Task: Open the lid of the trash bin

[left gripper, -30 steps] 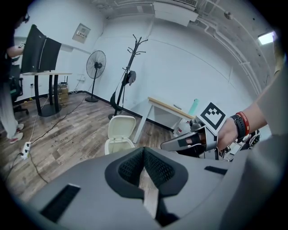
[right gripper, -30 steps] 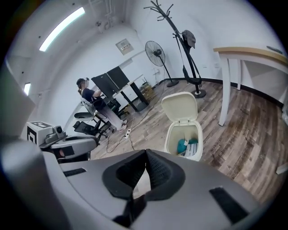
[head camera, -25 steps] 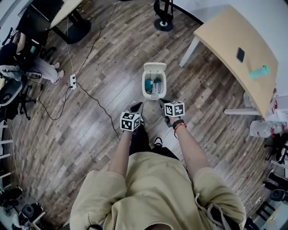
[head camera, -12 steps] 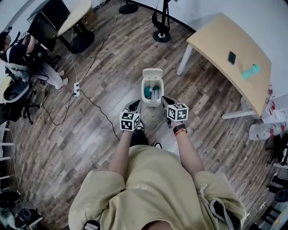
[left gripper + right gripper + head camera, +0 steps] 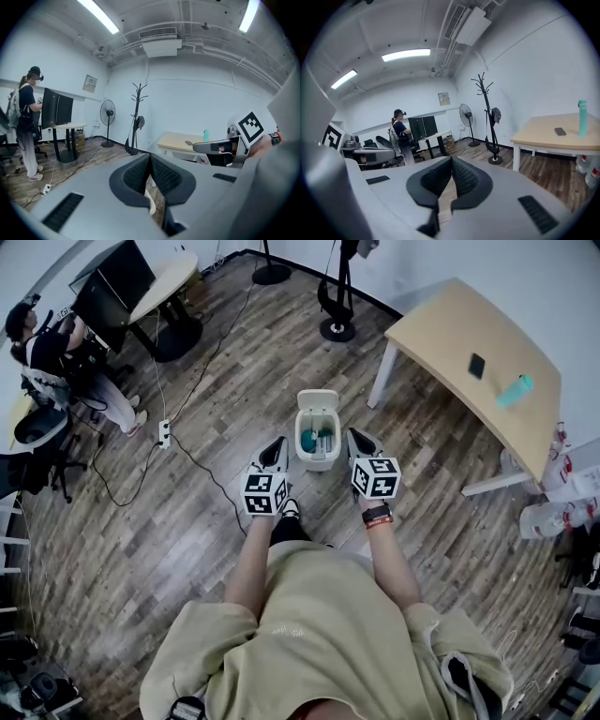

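A small cream trash bin (image 5: 318, 457) stands on the wood floor in the head view. Its lid (image 5: 318, 399) is tipped up at the far side, and teal and pale rubbish shows inside. My left gripper (image 5: 277, 448) hangs just left of the bin, apart from it. On the bin's other side is my right gripper (image 5: 356, 439), also not touching it. In the left gripper view the left gripper (image 5: 150, 164) has its dark pads pressed together with nothing between them. The right gripper (image 5: 451, 169) looks the same in its own view, and both point level across the room.
A light wooden table (image 5: 487, 390) with a phone (image 5: 477, 365) and a teal bottle (image 5: 515, 390) stands at the right. A cable and power strip (image 5: 165, 434) lie on the floor at left. A person (image 5: 56, 357) stands at a desk with monitors (image 5: 117, 287). A coat stand (image 5: 336, 296) is beyond the bin.
Both grippers have moved forward from the bin's near side to flank it. The view has shifted, showing more of the room. The bin's lid stays up throughout.
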Motion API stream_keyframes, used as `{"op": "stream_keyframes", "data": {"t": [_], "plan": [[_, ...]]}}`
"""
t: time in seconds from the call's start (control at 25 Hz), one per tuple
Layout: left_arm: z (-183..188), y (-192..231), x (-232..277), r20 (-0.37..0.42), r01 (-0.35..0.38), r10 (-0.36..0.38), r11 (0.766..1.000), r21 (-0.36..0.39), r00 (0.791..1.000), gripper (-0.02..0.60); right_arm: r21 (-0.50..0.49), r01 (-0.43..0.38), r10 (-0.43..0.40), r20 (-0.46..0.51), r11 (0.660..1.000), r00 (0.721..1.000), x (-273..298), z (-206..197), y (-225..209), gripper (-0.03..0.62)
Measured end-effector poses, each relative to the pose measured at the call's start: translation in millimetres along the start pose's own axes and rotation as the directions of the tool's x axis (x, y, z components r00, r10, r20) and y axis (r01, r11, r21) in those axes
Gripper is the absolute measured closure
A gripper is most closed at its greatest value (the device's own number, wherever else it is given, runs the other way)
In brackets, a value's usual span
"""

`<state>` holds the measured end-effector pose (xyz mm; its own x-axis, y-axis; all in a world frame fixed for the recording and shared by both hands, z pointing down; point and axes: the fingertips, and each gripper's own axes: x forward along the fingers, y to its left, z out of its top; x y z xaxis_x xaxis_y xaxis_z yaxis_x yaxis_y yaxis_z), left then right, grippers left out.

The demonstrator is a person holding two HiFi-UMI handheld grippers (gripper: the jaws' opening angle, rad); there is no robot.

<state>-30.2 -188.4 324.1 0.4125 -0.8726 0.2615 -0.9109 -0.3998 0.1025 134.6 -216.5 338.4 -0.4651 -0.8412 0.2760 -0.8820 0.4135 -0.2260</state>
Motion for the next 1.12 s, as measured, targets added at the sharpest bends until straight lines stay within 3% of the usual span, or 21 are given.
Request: {"op": "stream_keyframes", "data": {"t": [0.32, 0.52, 0.8, 1.12], "plan": [[49, -17, -23, 0.115, -0.030, 0.019, 0.995, 0.095, 0.993, 0.558, -0.103, 0.026, -0.013, 0.134, 0.994, 0.991, -36, 51, 17, 0.580], [58, -20, -36, 0.161, -0.057, 0.042, 0.994, 0.090, 0.986, 0.558, -0.121, 0.104, -0.080, 0.192, 0.987, 0.978, -57, 64, 19, 0.580], [56, -35, -36, 0.172, -0.063, 0.045, 0.993, 0.100, 0.984, 0.558, -0.085, 0.078, -0.060, 0.191, 0.993, 0.980, -70, 54, 12, 0.580], [54, -44, -10, 0.192, -0.001, -0.007, 0.999, 0.043, 0.981, 0.558, -0.066, 0.093, -0.079, 0.188, 0.993, 0.979, -63, 52, -12, 0.580]]}}
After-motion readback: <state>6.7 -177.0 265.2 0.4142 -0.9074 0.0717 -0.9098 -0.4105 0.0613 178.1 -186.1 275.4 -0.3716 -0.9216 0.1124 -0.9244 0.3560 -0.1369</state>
